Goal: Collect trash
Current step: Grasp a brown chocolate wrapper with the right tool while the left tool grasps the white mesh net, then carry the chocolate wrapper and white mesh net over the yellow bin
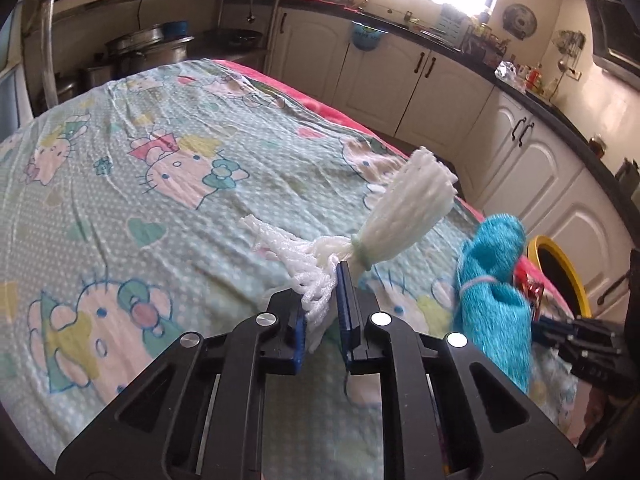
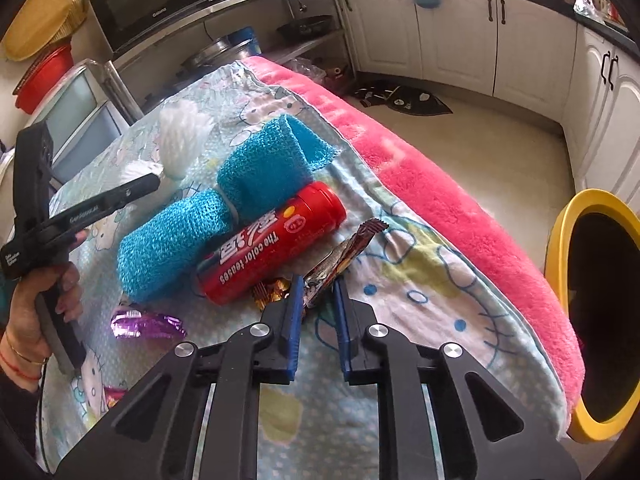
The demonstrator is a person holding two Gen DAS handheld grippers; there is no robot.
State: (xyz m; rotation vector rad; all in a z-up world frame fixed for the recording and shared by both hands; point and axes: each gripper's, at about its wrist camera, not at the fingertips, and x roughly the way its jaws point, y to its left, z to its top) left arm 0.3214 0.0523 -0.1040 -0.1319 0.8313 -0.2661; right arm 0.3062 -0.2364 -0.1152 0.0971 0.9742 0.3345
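My left gripper (image 1: 322, 300) is shut on the tail end of a white foam net bundle (image 1: 400, 208) tied with a band, held just above the cartoon-print tablecloth (image 1: 160, 160). My right gripper (image 2: 316, 296) has its jaws around a brown snack wrapper (image 2: 340, 256) lying on the cloth; the gap is narrow and the wrapper sits between the pads. A red cylindrical snack can (image 2: 272, 244) lies just left of it, beside a blue foam net bundle (image 2: 224, 200), also seen in the left wrist view (image 1: 492, 280). A yellow-rimmed trash bin (image 2: 592, 312) stands on the floor to the right of the table.
A purple foil wrapper (image 2: 148, 324) and an orange foil wrapper (image 2: 272, 292) lie on the cloth near the can. A pink blanket edge (image 2: 440, 200) runs along the table's right side. White kitchen cabinets (image 1: 400, 72) line the wall, with a microwave (image 2: 156, 0) on a shelf.
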